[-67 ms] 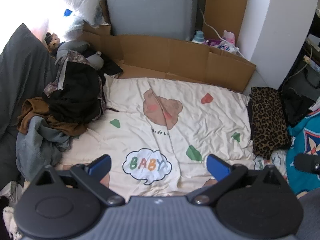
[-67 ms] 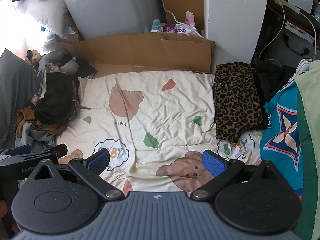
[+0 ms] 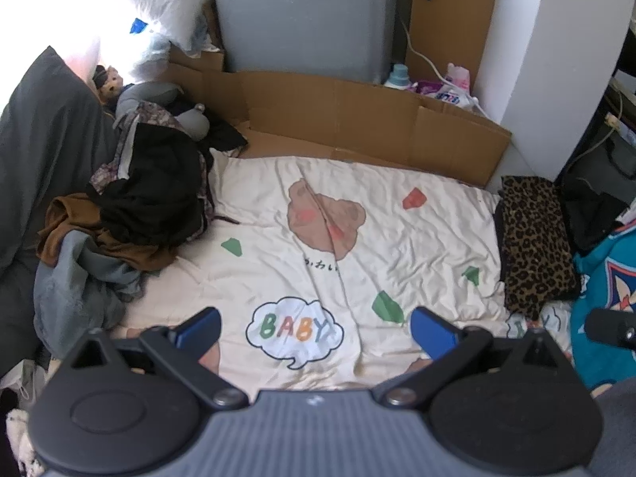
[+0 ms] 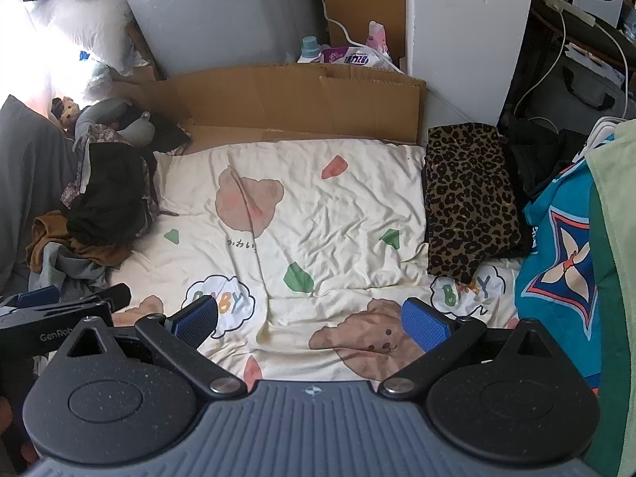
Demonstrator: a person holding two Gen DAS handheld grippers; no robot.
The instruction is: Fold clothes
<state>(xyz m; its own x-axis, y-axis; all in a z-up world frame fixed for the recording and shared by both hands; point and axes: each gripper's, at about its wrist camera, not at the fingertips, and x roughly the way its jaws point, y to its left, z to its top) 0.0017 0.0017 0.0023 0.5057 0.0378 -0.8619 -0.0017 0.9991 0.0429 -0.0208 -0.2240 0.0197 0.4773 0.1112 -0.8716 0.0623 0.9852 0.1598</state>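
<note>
A heap of unfolded clothes [image 3: 131, 206], black, brown and grey, lies at the left of the cream bear-print bedsheet [image 3: 397, 246]; it also shows in the right wrist view [image 4: 99, 206]. A folded leopard-print garment [image 3: 532, 238] lies at the sheet's right edge, seen too in the right wrist view [image 4: 469, 202]. My left gripper [image 3: 316, 328] is open and empty above the sheet's near part. My right gripper [image 4: 314, 320] is open and empty, also over the sheet. The left gripper's fingers [image 4: 63, 302] show at the right view's left edge.
A cardboard wall [image 3: 357, 119] runs behind the sheet, with bottles [image 4: 310, 49] behind it. A teal patterned cloth [image 4: 556, 262] lies at the right. A dark grey pillow [image 3: 43, 151] and a small doll [image 3: 107, 79] sit at the left. A white wall corner [image 4: 465, 39] stands at the back right.
</note>
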